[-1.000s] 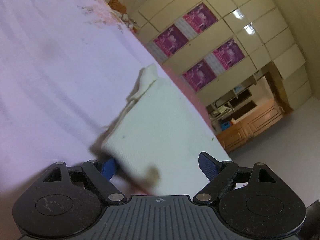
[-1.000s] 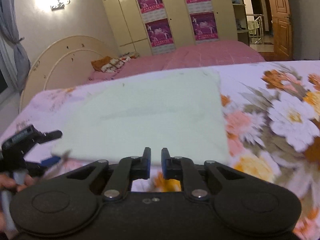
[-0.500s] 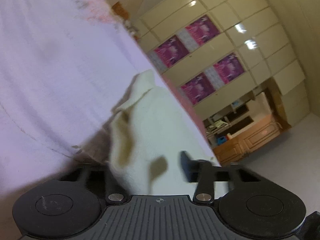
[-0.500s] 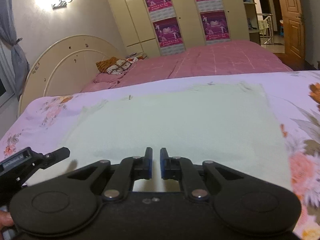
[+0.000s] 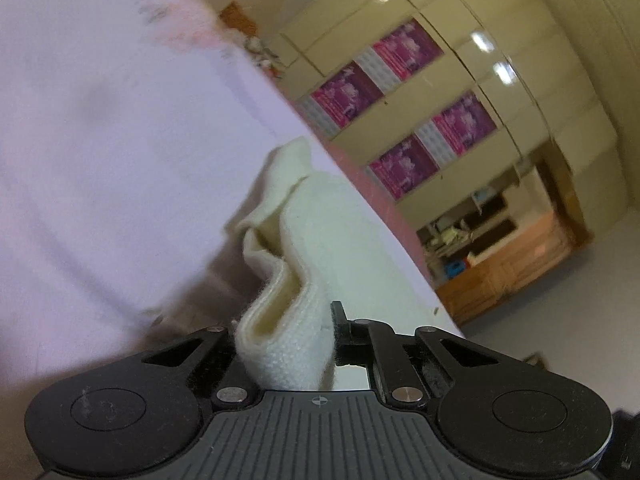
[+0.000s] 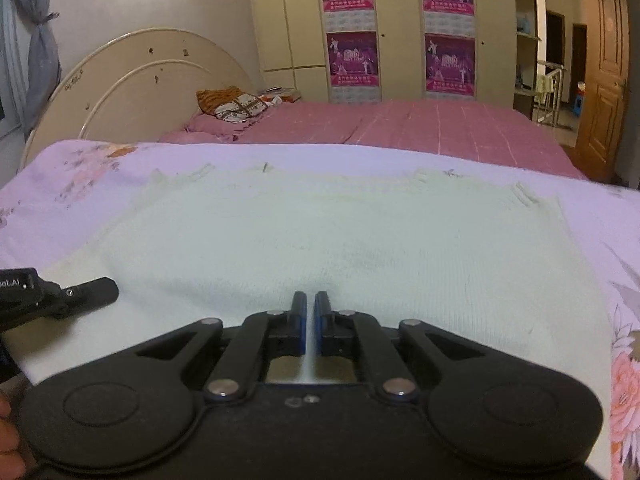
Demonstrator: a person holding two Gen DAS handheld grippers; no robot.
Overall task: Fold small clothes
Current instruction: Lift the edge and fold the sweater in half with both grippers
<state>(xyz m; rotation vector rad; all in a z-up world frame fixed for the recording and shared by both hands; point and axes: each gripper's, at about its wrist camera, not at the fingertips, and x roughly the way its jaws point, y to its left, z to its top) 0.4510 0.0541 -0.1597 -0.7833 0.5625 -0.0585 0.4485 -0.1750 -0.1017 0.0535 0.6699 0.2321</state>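
Cream knit garment (image 6: 340,248), a small soft piece with a fine ribbed weave, lies spread nearly flat on the floral bedsheet (image 6: 80,176) of the near bed, its far edge a little ragged and its near edge under both tools. It looks light and limp: at the left corner the cloth buckles into a doubled loop (image 5: 280,308) where the left gripper (image 5: 286,344) has closed on it, so it will drape and sag rather than hold any shape when lifted. The right gripper (image 6: 307,322) has its blue-padded jaws drawn together at the middle of the near edge; whether a thin pinch of fabric sits between them I cannot tell, as only a pale sliver shows in the slit. The knit probably grips well against the pads and is not fragile, though it may stretch if pulled hard. Good holds would be the near corners or hem, taken through both layers, so the near edge can be carried evenly toward the far edge. Beyond lie a pink bed (image 6: 420,124) and a wardrobe (image 6: 400,28).
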